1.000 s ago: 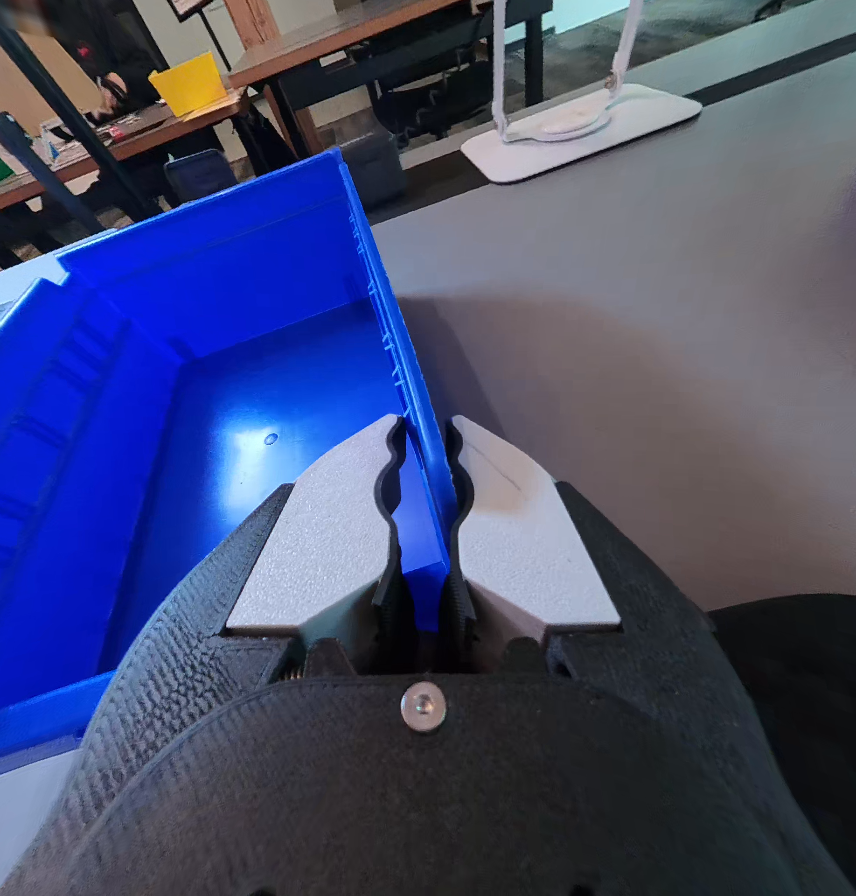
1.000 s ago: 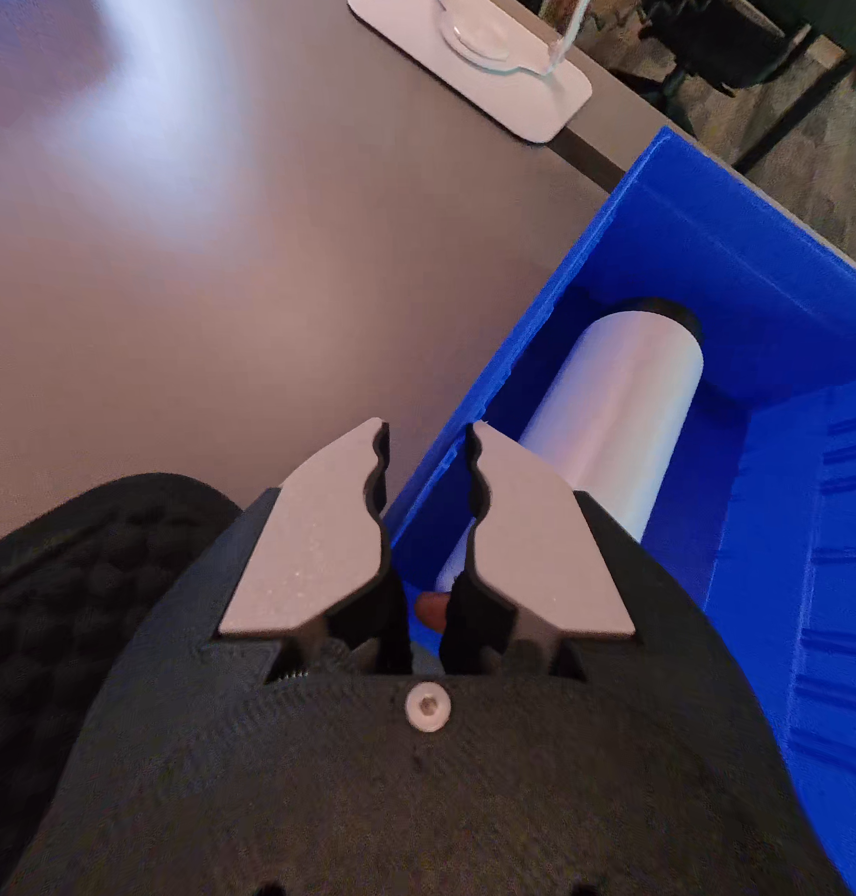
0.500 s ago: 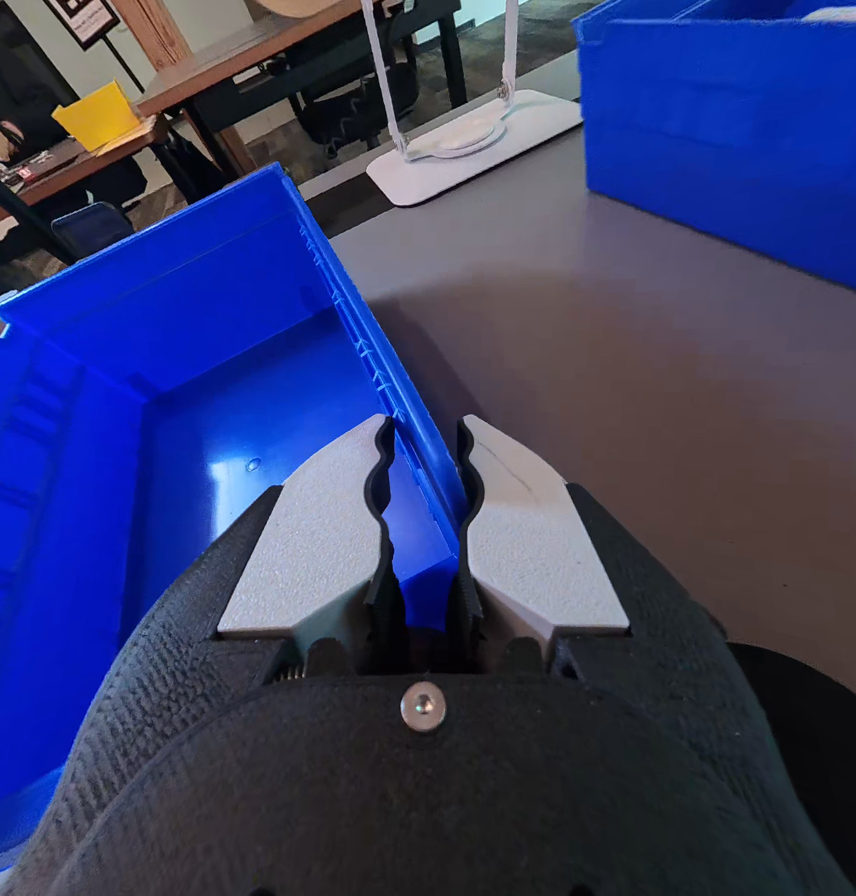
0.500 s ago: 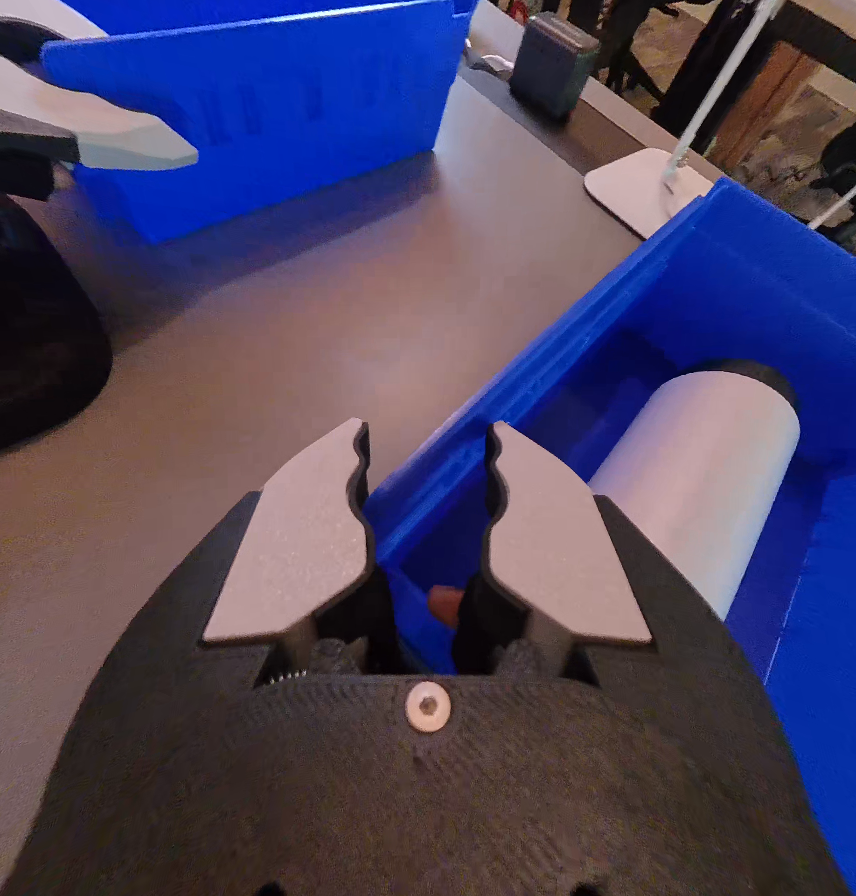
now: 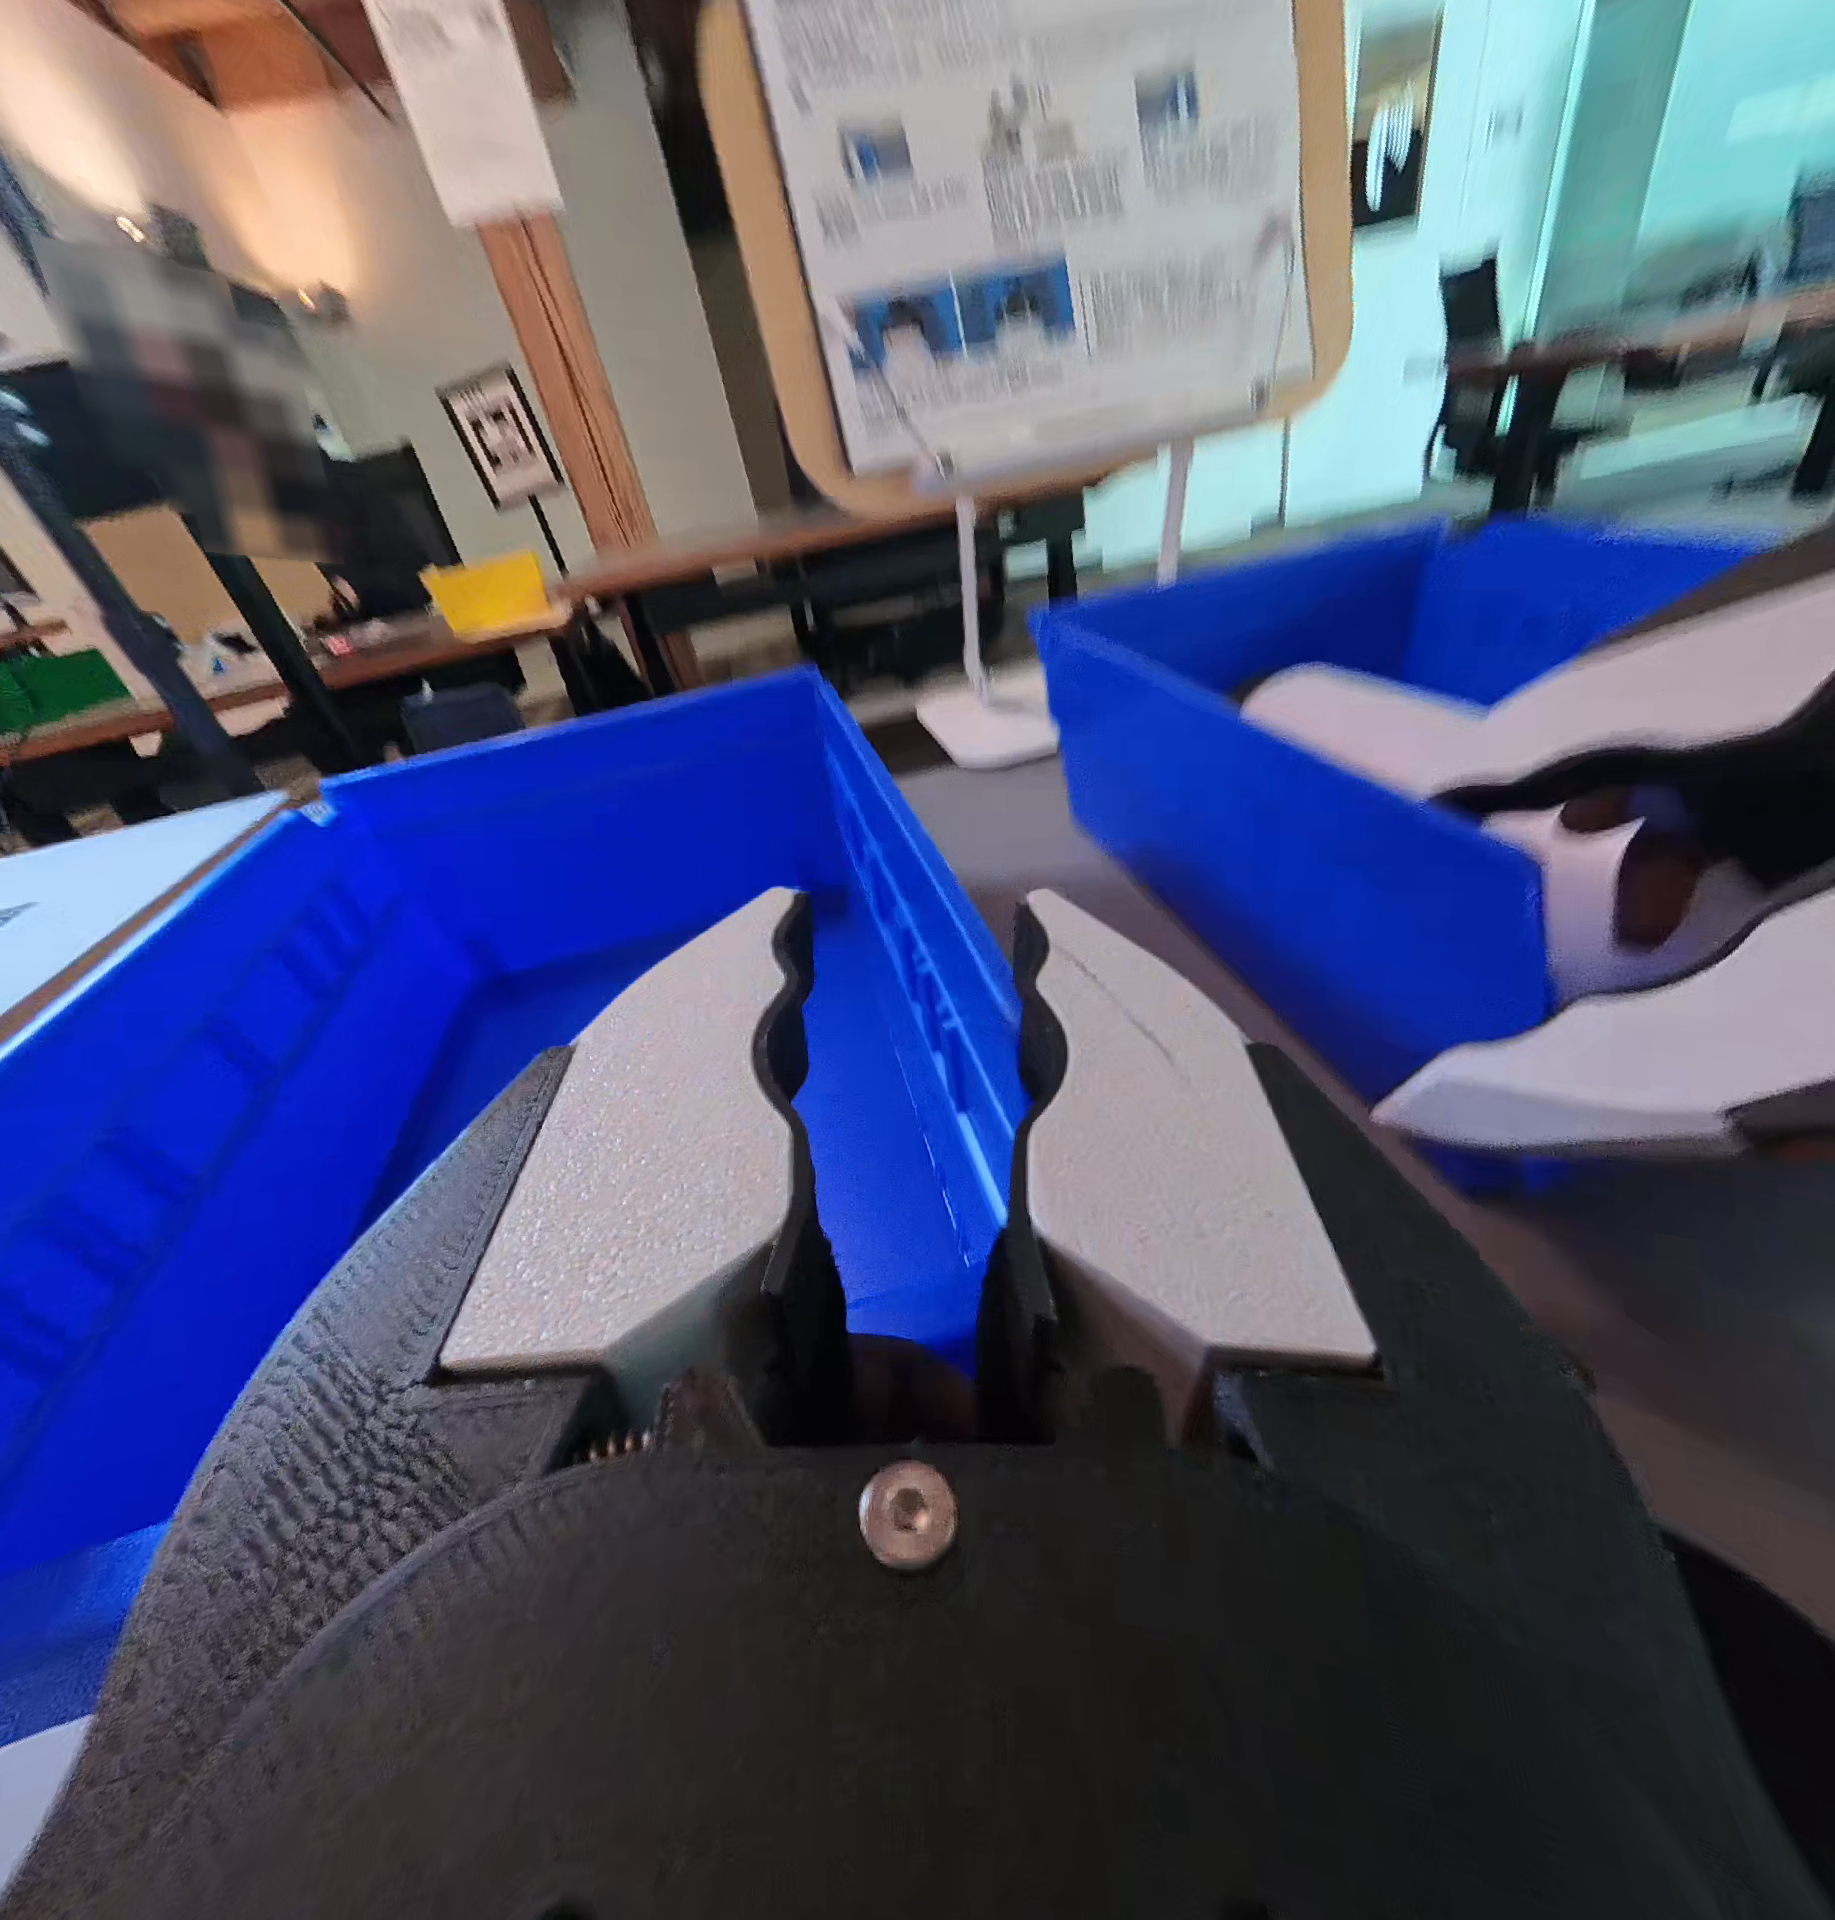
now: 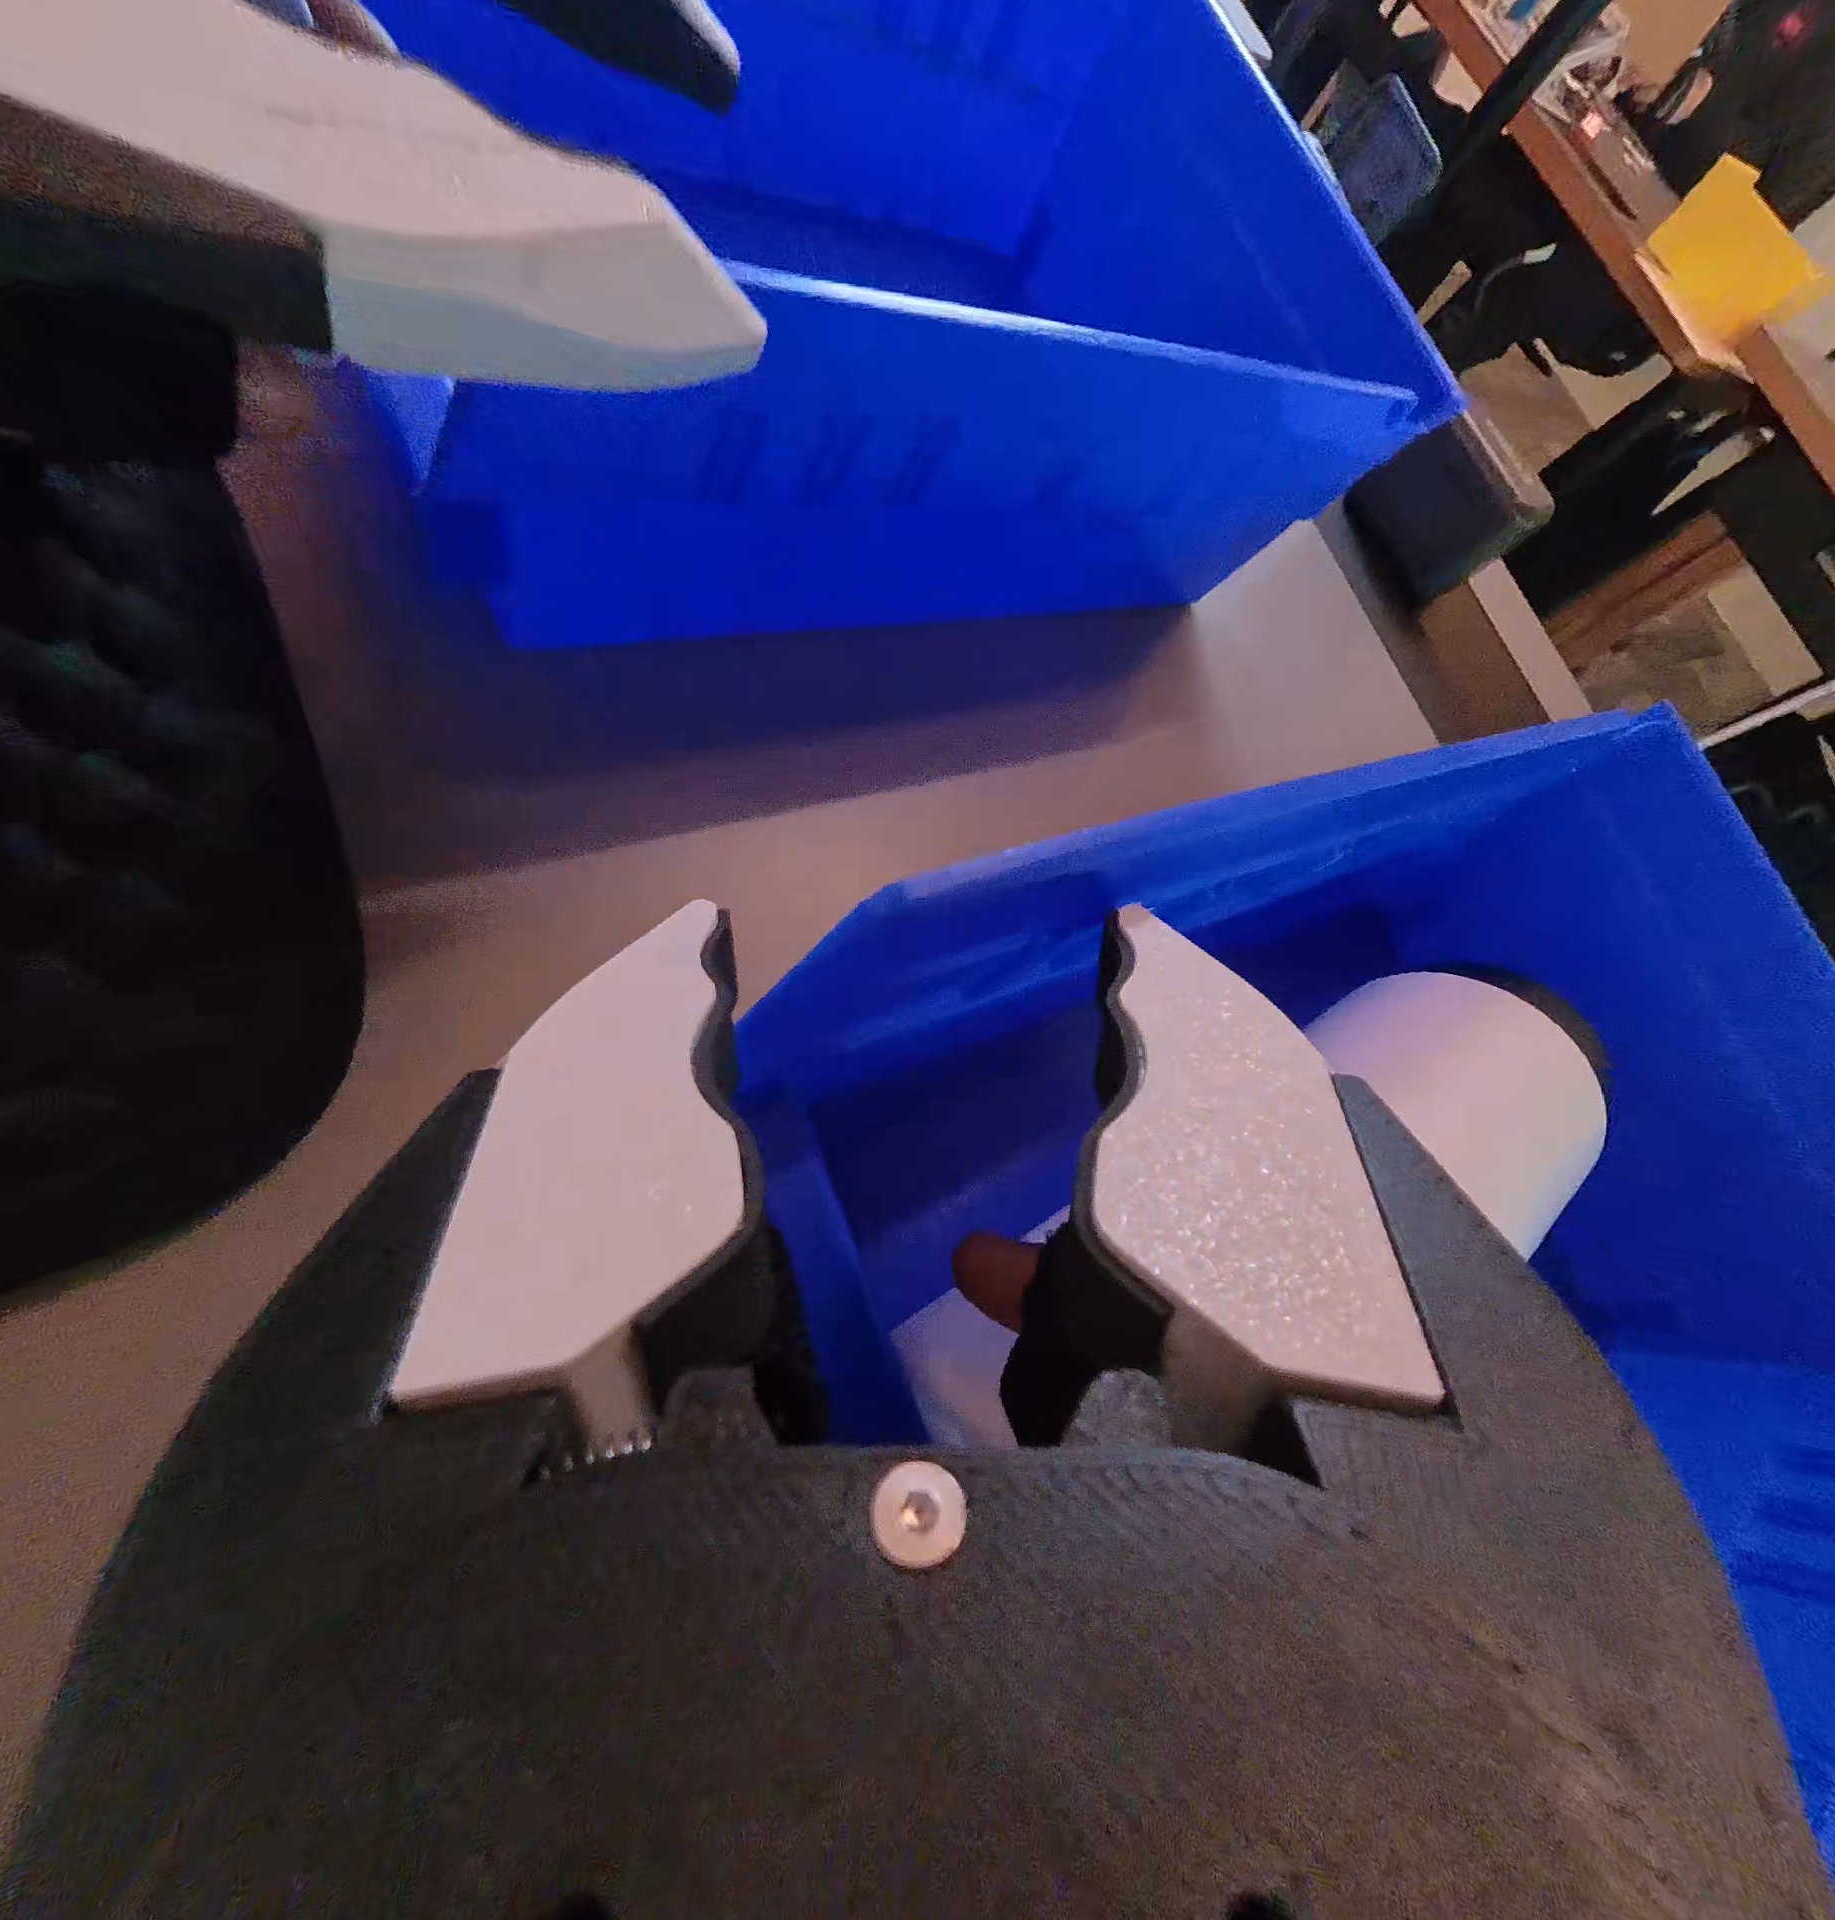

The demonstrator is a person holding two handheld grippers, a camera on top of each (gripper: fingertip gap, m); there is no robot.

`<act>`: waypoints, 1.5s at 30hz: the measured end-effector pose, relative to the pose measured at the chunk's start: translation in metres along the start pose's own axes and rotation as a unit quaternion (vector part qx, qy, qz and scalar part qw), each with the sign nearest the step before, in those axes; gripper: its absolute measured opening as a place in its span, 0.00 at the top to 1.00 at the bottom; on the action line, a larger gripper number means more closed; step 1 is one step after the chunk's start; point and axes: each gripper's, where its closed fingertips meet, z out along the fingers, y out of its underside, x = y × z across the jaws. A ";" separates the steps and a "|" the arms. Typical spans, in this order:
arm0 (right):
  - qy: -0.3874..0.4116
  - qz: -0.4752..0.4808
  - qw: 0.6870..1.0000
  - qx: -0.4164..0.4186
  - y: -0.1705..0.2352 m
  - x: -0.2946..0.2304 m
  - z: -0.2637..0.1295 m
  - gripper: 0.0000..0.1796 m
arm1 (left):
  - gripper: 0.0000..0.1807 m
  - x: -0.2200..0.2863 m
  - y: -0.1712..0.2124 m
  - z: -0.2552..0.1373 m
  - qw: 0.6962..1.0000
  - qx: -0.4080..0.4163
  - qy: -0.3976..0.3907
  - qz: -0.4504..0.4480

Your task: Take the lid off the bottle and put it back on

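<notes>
A white bottle (image 6: pixel 1464 1101) with a black lid (image 6: pixel 1573 1023) at its far end lies on its side in a blue bin (image 6: pixel 1723 935). My right gripper (image 6: pixel 915 914) is open and empty above that bin's near left corner, left of the bottle. My left gripper (image 5: pixel 913 899) is open and empty, with the right wall of a second, empty blue bin (image 5: pixel 580 810) showing between its fingers. In the left wrist view the bottle (image 5: pixel 1339 717) and its bin (image 5: pixel 1287 883) are at the right, with the right gripper's fingers (image 5: pixel 1619 1070) over them.
The grey table top (image 6: pixel 996 769) runs between the two bins. The left gripper's finger (image 6: pixel 477 270) reaches in at the top left of the right wrist view, over the empty bin (image 6: pixel 892 468). A white stand base (image 5: pixel 986 717) and other tables lie beyond.
Both grippers have opened wider. The left one, earlier closed narrowly around the empty bin's wall, now stands apart from it. Both views have tilted up and turned toward each other.
</notes>
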 end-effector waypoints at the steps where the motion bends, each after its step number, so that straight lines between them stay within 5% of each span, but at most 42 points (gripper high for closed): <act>1: -0.004 -0.012 1.000 0.005 -0.003 -0.003 0.003 0.62 | 0.80 -0.004 -0.009 -0.007 0.999 0.035 -0.003 -0.021; 5: -0.022 -0.054 0.998 0.026 -0.016 -0.014 0.014 0.62 | 0.80 -0.028 -0.026 -0.034 0.990 0.104 0.001 -0.096; 9: -0.036 -0.085 0.995 0.044 -0.025 -0.019 0.025 0.61 | 0.77 -0.092 -0.028 -0.059 0.985 0.110 -0.103 -0.089; 15: -0.048 -0.155 0.985 0.062 -0.027 -0.026 0.036 0.53 | 0.59 -0.181 -0.001 -0.079 0.973 0.062 -0.218 -0.040; 20: -0.039 -0.078 0.976 0.200 -0.063 -0.026 0.013 0.55 | 0.50 -0.185 0.057 -0.033 0.992 -0.067 -0.072 -0.080; 21: -0.034 -0.054 0.966 0.250 -0.077 -0.026 0.000 0.58 | 0.52 -0.182 0.062 -0.027 0.991 -0.073 -0.049 -0.100; 23: -0.027 -0.023 0.950 0.311 -0.095 -0.029 -0.020 0.68 | 0.75 -0.179 0.069 -0.022 0.990 -0.086 -0.032 -0.111; 24: -0.032 -0.012 0.951 0.308 -0.096 -0.035 -0.021 0.73 | 0.93 -0.178 0.070 -0.023 0.990 -0.091 -0.029 -0.106; 25: -0.038 0.004 0.959 0.282 -0.093 -0.040 -0.015 0.74 | 0.96 -0.177 0.070 -0.025 0.990 -0.096 -0.035 -0.100; 33: -0.055 0.062 0.984 0.155 -0.078 -0.058 0.016 0.77 | 0.94 -0.149 0.070 -0.083 0.986 -0.126 -0.080 -0.078; 36: -0.035 0.038 0.990 0.134 -0.074 -0.059 0.020 0.79 | 0.81 -0.139 0.075 -0.089 0.987 -0.136 -0.029 -0.075; 40: -0.022 -0.001 0.991 0.131 -0.078 -0.059 0.022 0.81 | 0.95 -0.151 0.076 -0.085 0.984 -0.136 -0.080 -0.077; 45: 0.041 -0.058 0.981 0.180 -0.094 -0.045 0.005 0.84 | 0.96 -0.149 0.044 -0.095 0.984 -0.046 -0.153 -0.076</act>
